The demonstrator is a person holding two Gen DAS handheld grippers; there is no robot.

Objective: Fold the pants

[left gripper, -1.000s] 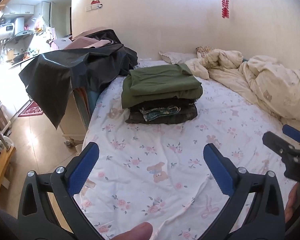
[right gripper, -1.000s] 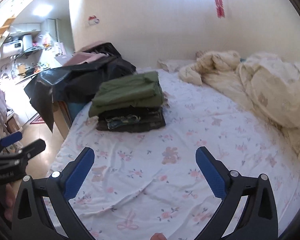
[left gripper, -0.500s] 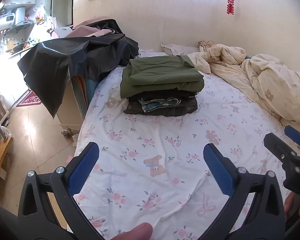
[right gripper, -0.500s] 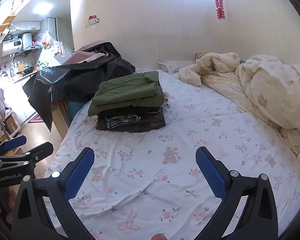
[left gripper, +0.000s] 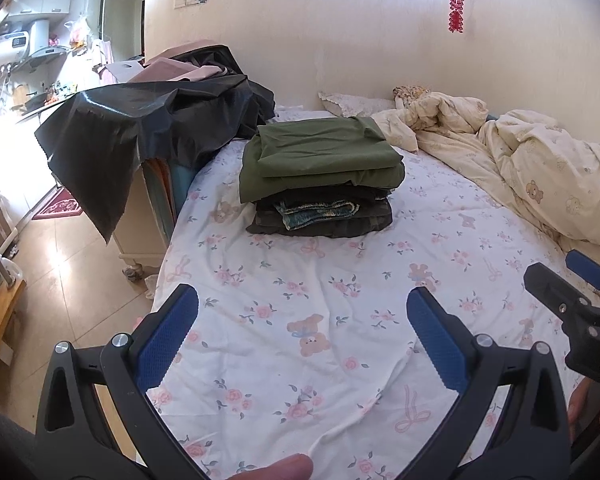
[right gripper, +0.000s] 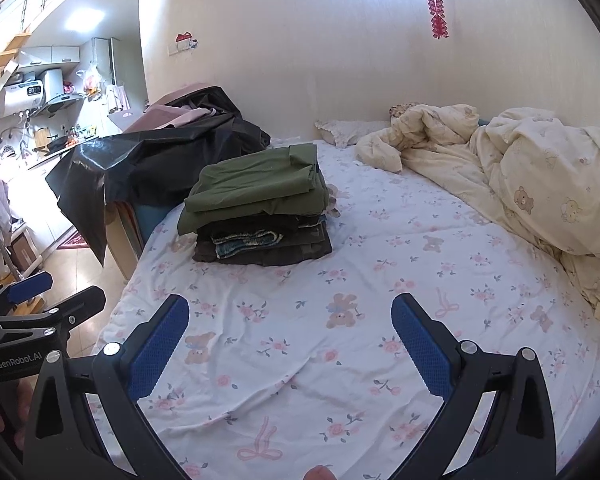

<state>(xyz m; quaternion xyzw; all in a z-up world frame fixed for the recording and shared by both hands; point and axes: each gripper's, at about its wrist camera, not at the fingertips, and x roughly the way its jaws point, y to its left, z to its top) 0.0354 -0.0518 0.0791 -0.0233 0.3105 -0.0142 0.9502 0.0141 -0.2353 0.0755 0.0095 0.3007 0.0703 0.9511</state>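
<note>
Both our tongs hang above the near end of the bed with nothing between their fingers. We carry the left gripper (left gripper: 302, 334) with its blue pads spread wide over the flowered sheet (left gripper: 340, 288), and it also shows at the left edge of the right wrist view (right gripper: 44, 300). Our right gripper (right gripper: 290, 336) is parted just as widely, and it peeks in at the right edge of the left wrist view (left gripper: 572, 284), beside the left one and apart from it.

Going from left to right, we see a kitchen area (left gripper: 24, 76) far off past a tiled floor (left gripper: 60, 272). Next comes a black plastic sheet (left gripper: 140, 128) draped over a pale cabinet (left gripper: 140, 232) that stands against the side of the bed. On the sheet, near that left edge and well ahead of both tongs, lies the stack of folded pants (left gripper: 320, 184): green pants (left gripper: 320, 156) on top, dark pairs (left gripper: 324, 220) beneath, all lying flat and squared up. Neither gripper touches the stack. Further right, a cream quilt (left gripper: 540, 168) printed with bears lies crumpled along the wall, with a pillow (left gripper: 352, 102) behind it. A red ornament (left gripper: 456, 4) hangs high on the wall above.
</note>
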